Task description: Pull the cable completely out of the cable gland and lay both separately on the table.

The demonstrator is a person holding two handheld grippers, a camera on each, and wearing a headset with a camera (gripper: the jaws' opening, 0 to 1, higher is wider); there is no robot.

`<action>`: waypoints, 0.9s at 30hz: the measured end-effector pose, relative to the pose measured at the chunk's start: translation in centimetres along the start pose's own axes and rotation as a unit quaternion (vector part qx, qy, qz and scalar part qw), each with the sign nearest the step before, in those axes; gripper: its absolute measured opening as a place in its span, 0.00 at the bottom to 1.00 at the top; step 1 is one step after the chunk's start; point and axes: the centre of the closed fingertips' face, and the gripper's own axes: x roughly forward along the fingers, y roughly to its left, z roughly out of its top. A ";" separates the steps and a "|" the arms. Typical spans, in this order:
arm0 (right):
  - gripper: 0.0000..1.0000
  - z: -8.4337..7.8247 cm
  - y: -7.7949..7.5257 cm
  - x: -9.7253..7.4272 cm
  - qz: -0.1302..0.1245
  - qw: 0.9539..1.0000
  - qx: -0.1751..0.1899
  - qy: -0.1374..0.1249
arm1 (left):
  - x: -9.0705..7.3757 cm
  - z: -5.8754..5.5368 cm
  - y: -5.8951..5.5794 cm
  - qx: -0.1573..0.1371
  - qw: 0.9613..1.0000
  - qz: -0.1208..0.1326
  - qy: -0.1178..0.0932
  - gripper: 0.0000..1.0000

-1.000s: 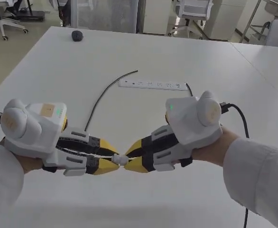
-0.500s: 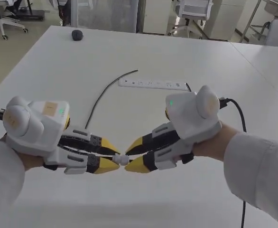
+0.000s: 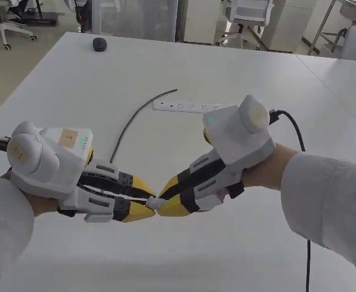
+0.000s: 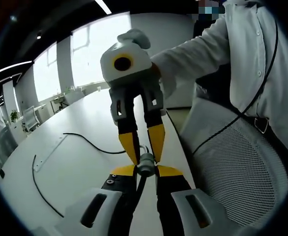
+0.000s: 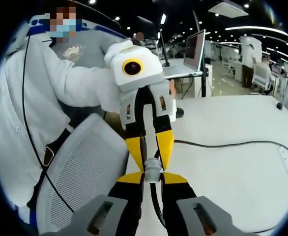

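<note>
The cable gland (image 3: pixel 156 204) is held just above the table (image 3: pixel 239 67), close in front of the person, pinched between the tips of both grippers, which meet nose to nose. The left gripper (image 4: pixel 146 172) is closed on the gland from one end and the right gripper (image 5: pixel 153 178) from the other; whether either pair of jaws also nips the cable (image 4: pixel 139 189) cannot be told. The cable is seen running back between the jaws on both sides of the gland, so it is judged to be threaded right through and the pull not yet made. For the step to go well, one grip should be shifted onto the cable just beside the gland, the gland kept firmly clamped, and the two drawn apart in a straight line along the cable, without twisting, until the free end is cleared. Nothing serves as a container except the gland itself, in whose bore the cable sits; a black length (image 3: pixel 135 118) lying on the table near the power strip (image 3: pixel 196 108) appears to be the cable's tail.
</note>
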 end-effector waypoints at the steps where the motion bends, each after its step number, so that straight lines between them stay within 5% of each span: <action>1: 0.09 0.0 -0.1 0.0 0.000 1.000 -0.003 0.002 | 0.0 -0.1 0.0 0.001 1.000 0.000 0.003 0.15; 10: 0.08 -0.1 0.0 0.1 0.000 1.000 -0.005 0.012 | -0.1 -0.1 0.1 -0.001 1.000 0.004 0.003 0.15; 15: 0.08 0.2 -0.3 0.1 -0.034 0.998 -0.045 0.019 | -0.3 -0.2 0.5 -0.010 1.000 0.011 -0.002 0.15; 27: 0.06 0.6 -0.8 -0.4 -0.123 0.981 -0.145 0.024 | -0.5 0.2 1.1 -0.017 1.000 0.018 -0.004 0.14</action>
